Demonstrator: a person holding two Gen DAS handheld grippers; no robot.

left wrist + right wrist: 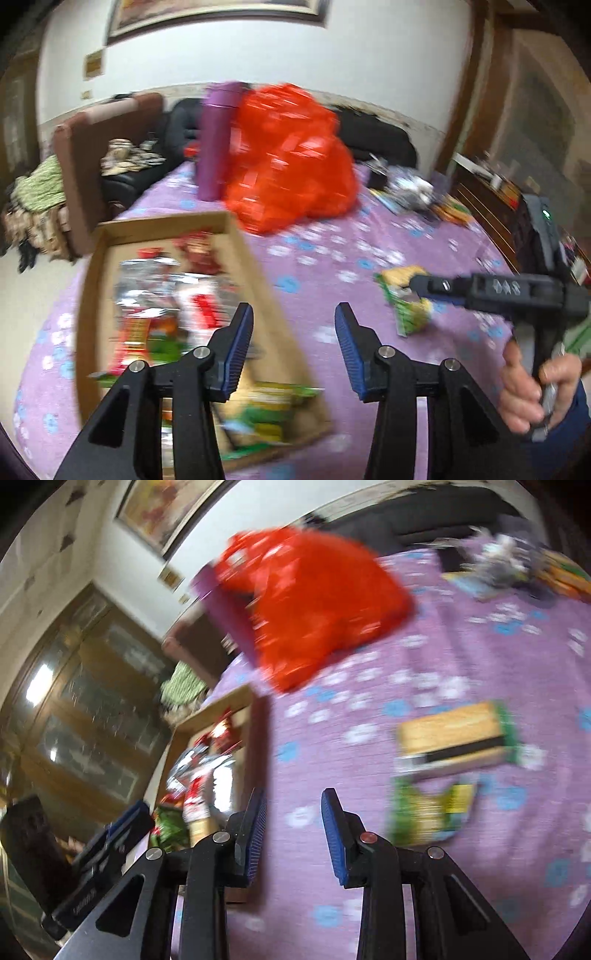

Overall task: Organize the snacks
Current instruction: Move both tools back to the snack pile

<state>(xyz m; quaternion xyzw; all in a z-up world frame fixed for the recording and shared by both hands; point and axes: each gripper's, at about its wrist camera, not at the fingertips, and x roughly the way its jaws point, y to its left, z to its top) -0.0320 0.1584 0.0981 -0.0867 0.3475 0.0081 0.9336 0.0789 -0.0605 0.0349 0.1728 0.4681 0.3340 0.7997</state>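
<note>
With both our left gripper (293, 345) and right gripper (293, 834) jaws open and empty, we figured squaring up over the snack packets (448, 768) lying on the counter (369, 646) right of the box (90, 288) before pinching was best.

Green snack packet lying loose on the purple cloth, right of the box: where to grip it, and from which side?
The green snack packet lies flat on the cloth, so there is little height to pinch. Likely best: come down from above with the right gripper, jaws open and empty, and pinch a short crimped end. A yellow packet borders its far end, so take the near end.
</note>
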